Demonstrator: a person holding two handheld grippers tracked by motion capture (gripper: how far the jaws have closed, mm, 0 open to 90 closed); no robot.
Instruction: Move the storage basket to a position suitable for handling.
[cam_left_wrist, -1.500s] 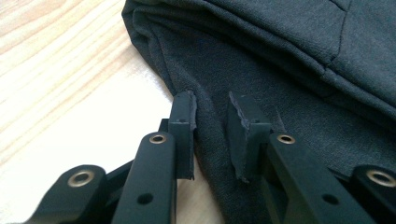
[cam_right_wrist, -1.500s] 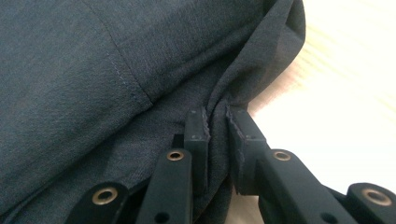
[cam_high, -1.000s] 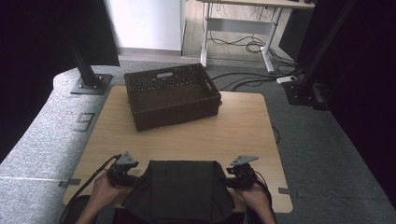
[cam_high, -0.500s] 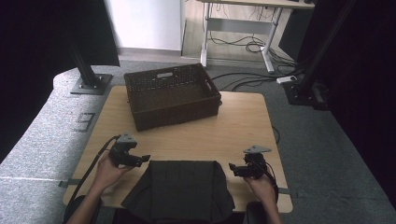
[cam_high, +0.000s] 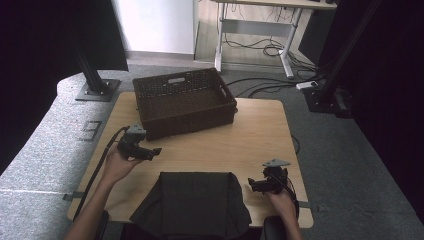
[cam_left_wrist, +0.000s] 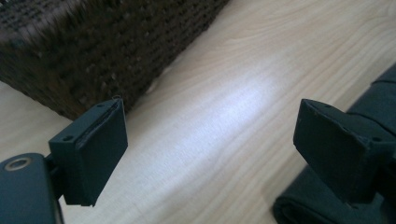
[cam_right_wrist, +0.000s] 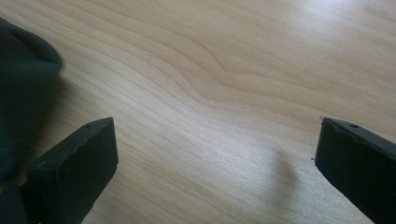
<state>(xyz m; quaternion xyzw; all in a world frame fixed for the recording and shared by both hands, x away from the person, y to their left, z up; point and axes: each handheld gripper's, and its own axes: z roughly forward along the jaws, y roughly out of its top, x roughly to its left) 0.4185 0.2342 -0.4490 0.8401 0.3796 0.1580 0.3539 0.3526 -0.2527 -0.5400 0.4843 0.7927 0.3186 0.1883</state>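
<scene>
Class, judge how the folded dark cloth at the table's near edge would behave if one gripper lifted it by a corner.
The folded dark cloth would probably droop and unfold: its layers lie soft and flat. It looks light, likely sliding on the smooth wooden table when pushed.

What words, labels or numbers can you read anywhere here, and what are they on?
None can be read.
The pale tag on the basket's far rim is too small and blurred to tell whether it bears any text.
The dark cloth, the table and both grippers' jaws carry no visible writing.
</scene>
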